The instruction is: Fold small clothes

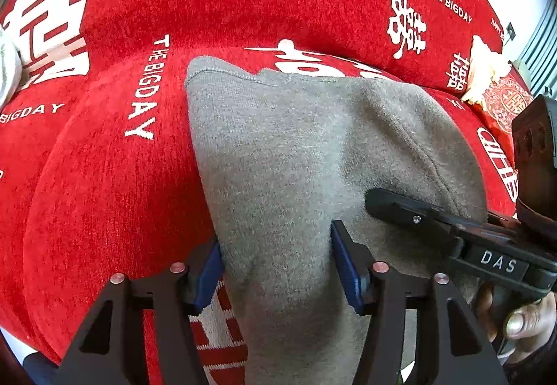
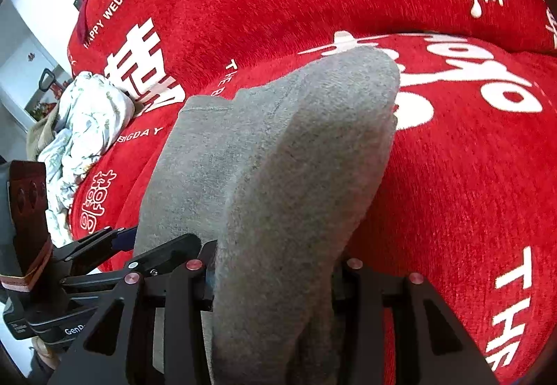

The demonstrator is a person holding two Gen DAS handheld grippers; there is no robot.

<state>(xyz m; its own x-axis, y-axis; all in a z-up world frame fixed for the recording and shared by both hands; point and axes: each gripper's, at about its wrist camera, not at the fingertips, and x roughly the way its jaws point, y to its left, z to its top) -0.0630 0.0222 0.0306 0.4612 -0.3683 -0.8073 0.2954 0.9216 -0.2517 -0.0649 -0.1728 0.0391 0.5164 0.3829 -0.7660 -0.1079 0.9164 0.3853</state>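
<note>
Now, cover: my red chenille sofa cover (image 1: 104, 176) reads "THE BIGDAY", "HAPPY WEDDING".
Tongs: my left gripper (image 1: 278, 266) and right gripper (image 2: 275, 280) each clamp the grey knitted garment (image 1: 296, 148); right one marked "DAS".

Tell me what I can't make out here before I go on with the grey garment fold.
- Right gripper pads, right wrist view: the grey garment bunched between them hides them.
- Garment's near end, both views: cut off by the bottom edge.
- What kind of garment it is: the folds hide its shape.
- Left gripper grip, left wrist view: blue pads flank the cloth; pressure unclear.
- Pale cloth pile: items indistinguishable, partly cut off.
</note>
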